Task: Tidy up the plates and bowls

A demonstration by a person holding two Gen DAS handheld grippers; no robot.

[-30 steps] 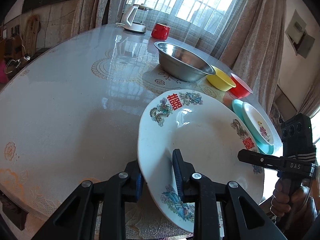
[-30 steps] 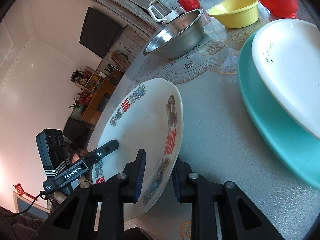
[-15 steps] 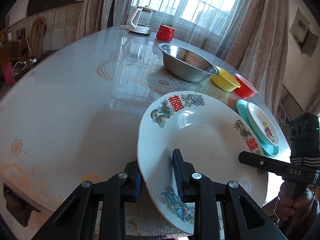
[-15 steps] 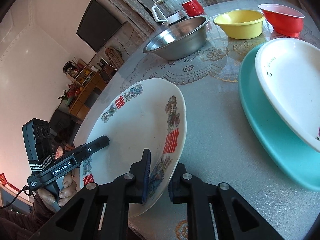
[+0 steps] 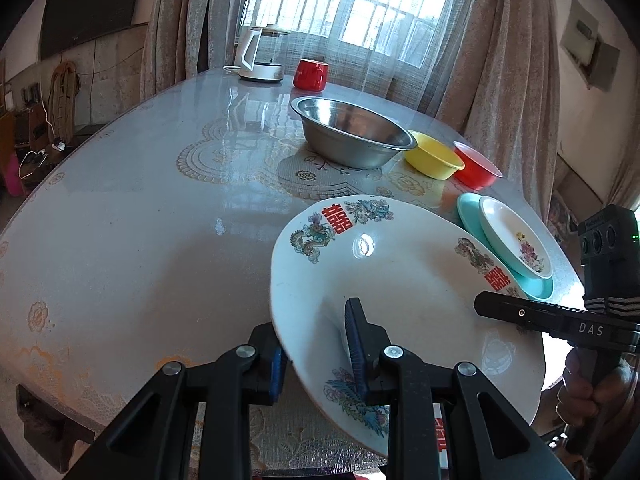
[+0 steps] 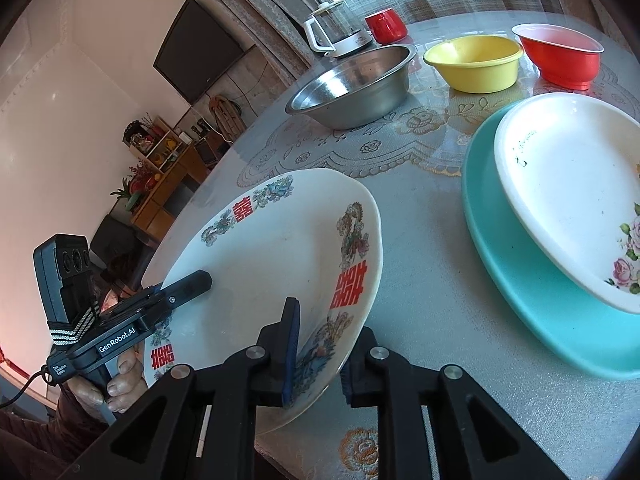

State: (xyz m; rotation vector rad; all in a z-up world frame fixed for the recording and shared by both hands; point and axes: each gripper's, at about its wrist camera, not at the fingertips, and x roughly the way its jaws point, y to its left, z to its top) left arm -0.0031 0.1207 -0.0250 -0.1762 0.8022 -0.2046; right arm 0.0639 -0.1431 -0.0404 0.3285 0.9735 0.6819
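Observation:
A large white plate (image 5: 400, 264) with dragon and red character prints hangs tilted over the near table edge, held from two sides. My left gripper (image 5: 316, 344) is shut on its near-left rim, one pad inside the dish and one beneath. My right gripper (image 6: 320, 344) clamps the opposite rim (image 6: 272, 248); its jaws are opening slightly, with the rim still between the pads. A white flowered plate (image 6: 568, 200) lies on a teal plate (image 6: 520, 280) to the right. Behind stand a steel bowl (image 5: 352, 136), a yellow bowl (image 5: 432, 156) and a red bowl (image 5: 476, 166).
The round table (image 5: 140, 200) wears a lace cloth under glass. A white kettle (image 5: 260, 60) and a red cup (image 5: 310, 74) stand at the far edge by the curtained window. A person's hand (image 6: 116, 380) grips the left tool's handle.
The right gripper's jaws narrowed onto the plate's rim, then eased a little. Both views rolled slightly. The plate stays between the two grippers in about the same place.

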